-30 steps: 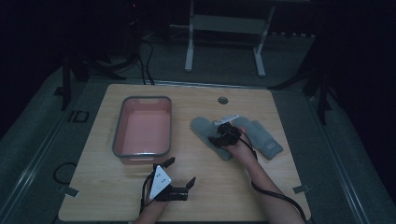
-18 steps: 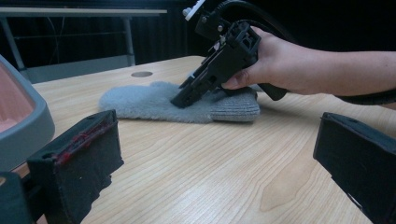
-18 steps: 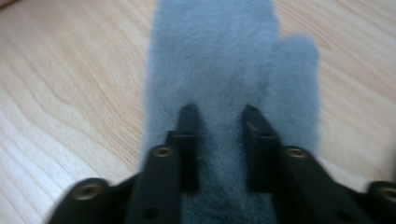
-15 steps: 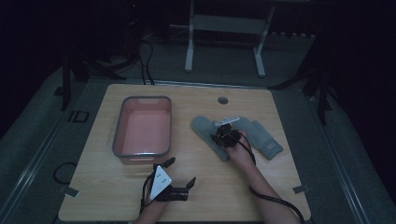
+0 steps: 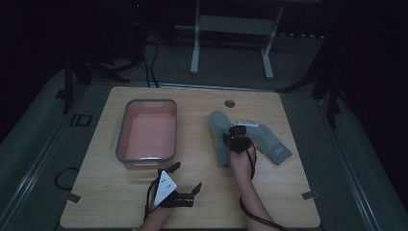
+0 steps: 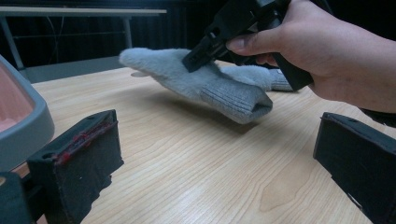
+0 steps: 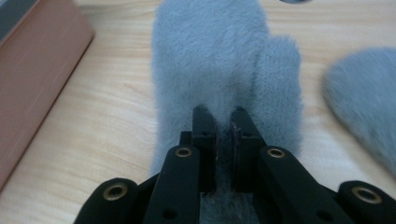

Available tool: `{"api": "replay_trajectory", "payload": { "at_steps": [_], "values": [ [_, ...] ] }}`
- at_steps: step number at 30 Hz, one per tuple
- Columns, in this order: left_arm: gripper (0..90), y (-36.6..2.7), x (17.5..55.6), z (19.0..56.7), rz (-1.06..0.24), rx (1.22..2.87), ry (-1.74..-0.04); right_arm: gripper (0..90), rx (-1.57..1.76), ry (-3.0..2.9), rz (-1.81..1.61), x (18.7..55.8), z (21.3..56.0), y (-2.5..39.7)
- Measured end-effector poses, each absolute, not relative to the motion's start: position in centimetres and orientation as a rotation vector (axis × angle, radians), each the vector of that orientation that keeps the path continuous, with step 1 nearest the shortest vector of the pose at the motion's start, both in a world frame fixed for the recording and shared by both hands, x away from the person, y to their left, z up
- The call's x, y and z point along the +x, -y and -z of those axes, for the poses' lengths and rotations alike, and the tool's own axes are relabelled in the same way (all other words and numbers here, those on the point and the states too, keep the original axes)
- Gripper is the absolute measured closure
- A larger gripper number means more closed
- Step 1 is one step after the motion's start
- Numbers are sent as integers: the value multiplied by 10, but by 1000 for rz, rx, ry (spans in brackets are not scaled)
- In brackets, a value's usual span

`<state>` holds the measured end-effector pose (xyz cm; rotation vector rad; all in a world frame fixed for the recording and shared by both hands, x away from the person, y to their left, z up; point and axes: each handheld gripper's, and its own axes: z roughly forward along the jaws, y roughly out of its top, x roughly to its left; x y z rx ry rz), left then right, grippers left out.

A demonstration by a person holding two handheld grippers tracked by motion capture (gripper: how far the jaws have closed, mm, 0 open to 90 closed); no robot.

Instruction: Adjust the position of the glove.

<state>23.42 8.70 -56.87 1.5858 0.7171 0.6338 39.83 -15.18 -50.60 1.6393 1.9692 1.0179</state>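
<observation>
High view, left to right. A pink tub with a grey rim (image 5: 146, 129) stands on the left half of the wooden table (image 5: 202, 202). Just in front of its near right corner, the left gripper (image 5: 185, 185) rests low over the table's front edge, its grey three-cornered plate uppermost; the left forearm enters from the bottom edge and the hand is wrapped round the grip. Its jaws stand wide apart with nothing between them; in the left gripper view only bare wood lies between the two black pads.

To the right of centre lie two grey mittens. The nearer grey mitten (image 5: 220, 139) lies lengthwise, cuff toward the person; in the left gripper view (image 6: 205, 84) its cuff end appears raised slightly off the wood, casting a shadow beneath. The right forearm reaches forward from the bottom edge, wrist straight, hand (image 6: 322, 51) closed round the handle, carrying the right gripper (image 5: 235, 139) over the mitten. In the right gripper view the jaws are closed almost together, pinching a fold of the mitten's pile (image 7: 219, 70) near the cuff.

The second grey mitten (image 5: 272, 142) lies just to the right, angled outward, on the table.
</observation>
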Motion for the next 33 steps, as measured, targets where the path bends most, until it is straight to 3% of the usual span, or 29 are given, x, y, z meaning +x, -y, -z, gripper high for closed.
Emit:
{"api": "replay_trajectory", "payload": {
  "at_steps": [11, 33],
  "values": [
    [11, -87, 235, 569, -631, 1582, -720, 831, 1804, -1919, -980, 406, 534, 150],
    [11, -88, 235, 568, -628, 1575, -723, 793, 1859, -1828, -1012, 415, 543, 112]
  ]
}}
